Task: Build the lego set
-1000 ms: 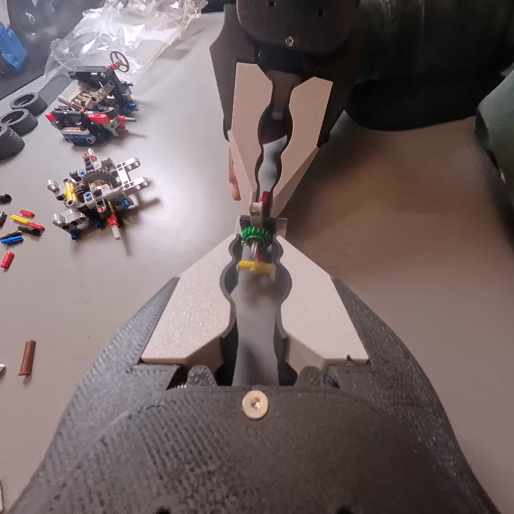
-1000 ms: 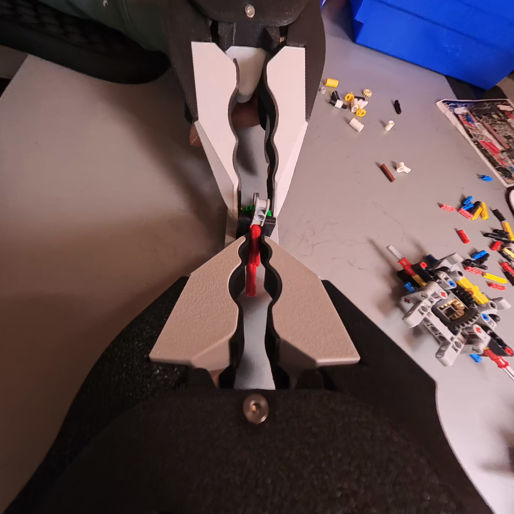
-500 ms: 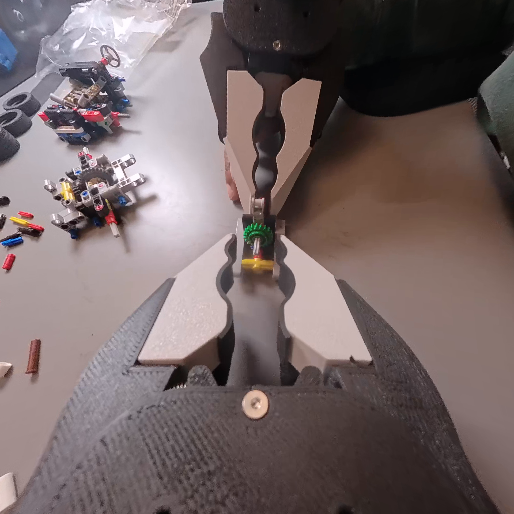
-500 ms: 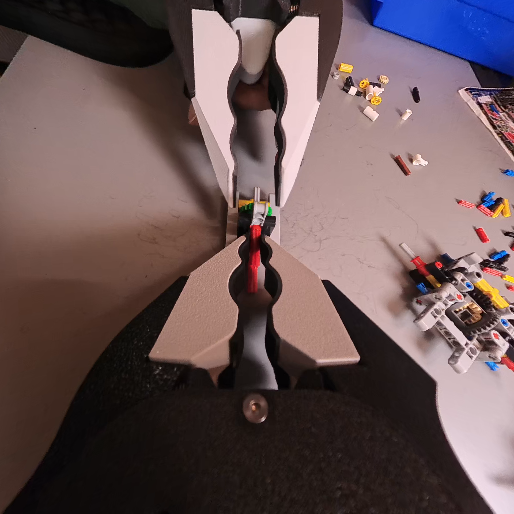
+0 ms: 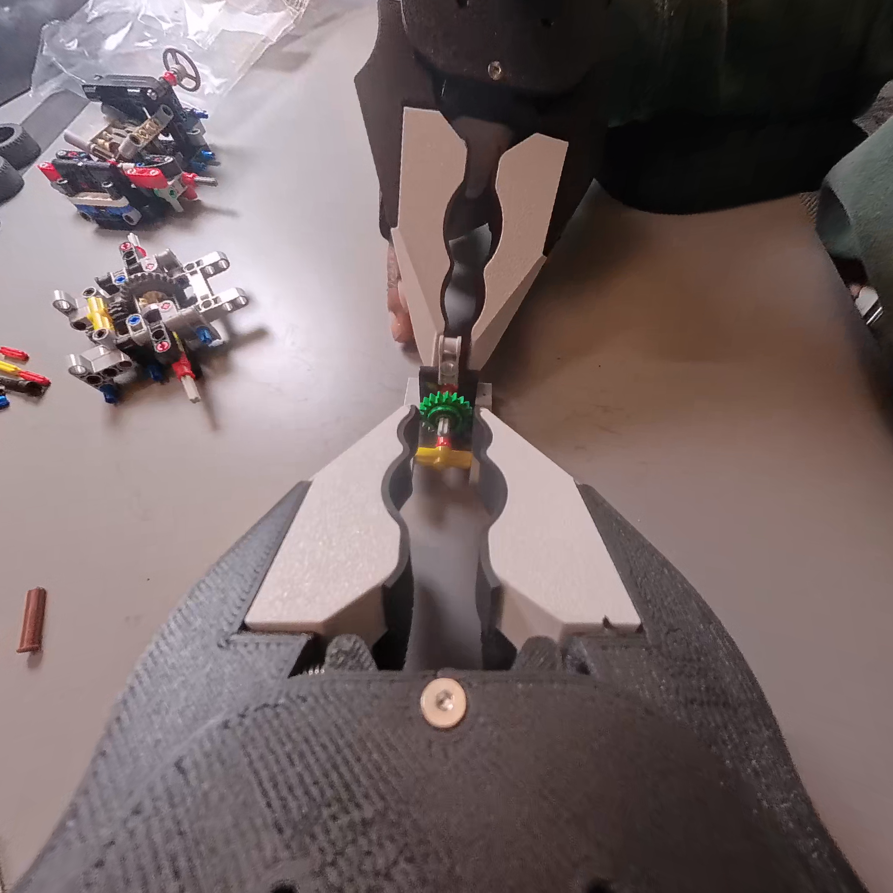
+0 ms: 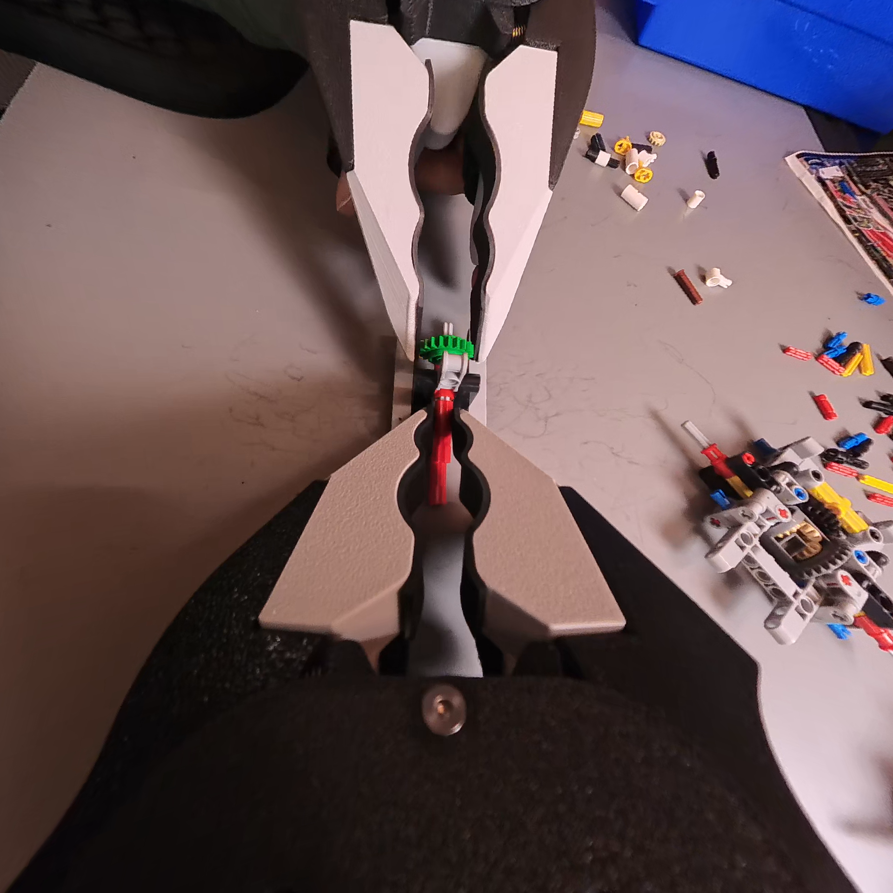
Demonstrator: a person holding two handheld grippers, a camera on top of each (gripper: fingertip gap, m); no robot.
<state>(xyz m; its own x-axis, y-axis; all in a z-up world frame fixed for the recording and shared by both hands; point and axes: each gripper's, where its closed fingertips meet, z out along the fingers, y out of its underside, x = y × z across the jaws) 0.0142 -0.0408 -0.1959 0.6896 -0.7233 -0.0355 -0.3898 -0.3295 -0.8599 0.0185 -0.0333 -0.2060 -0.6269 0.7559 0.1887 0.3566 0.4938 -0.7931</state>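
We see the left gripper [image 5: 444, 435] clamped on a small brick-built assembly [image 5: 443, 437] of hard plastic: a black frame carrying a green toothed gear [image 5: 443, 410] on a pale axle, with a yellow cross-shaped piece [image 5: 442, 456] at the near end. It is held just above the grey tabletop [image 5: 676, 483], between the two grippers, which meet nose to nose. The right gripper [image 6: 442, 425] is closed tight on a thin red axle pin [image 6: 439, 464], whose far end sits in a light grey connector [image 6: 454, 369] on that assembly. We judge the assembly light, stiff and rather slippery, its push-fit joints likely to pop apart under a twist, so the flat frame sides look the best place to grip (not the gear teeth). A fingertip [image 5: 398, 309] shows beside the far gripper. Well off to one side lie a grey and black geared sub-assembly [image 5: 145, 319], a partly built vehicle chassis with a steering wheel [image 5: 130, 159], black rubber tyres [image 5: 14, 145], a crumpled clear plastic bag [image 5: 159, 34], a brown pin [image 5: 33, 618] and scattered small coloured pins [image 6: 845, 357]; a printed booklet [image 6: 855, 203] and a blue bin [image 6: 773, 48] sit farther out. Nothing stands between the grippers.
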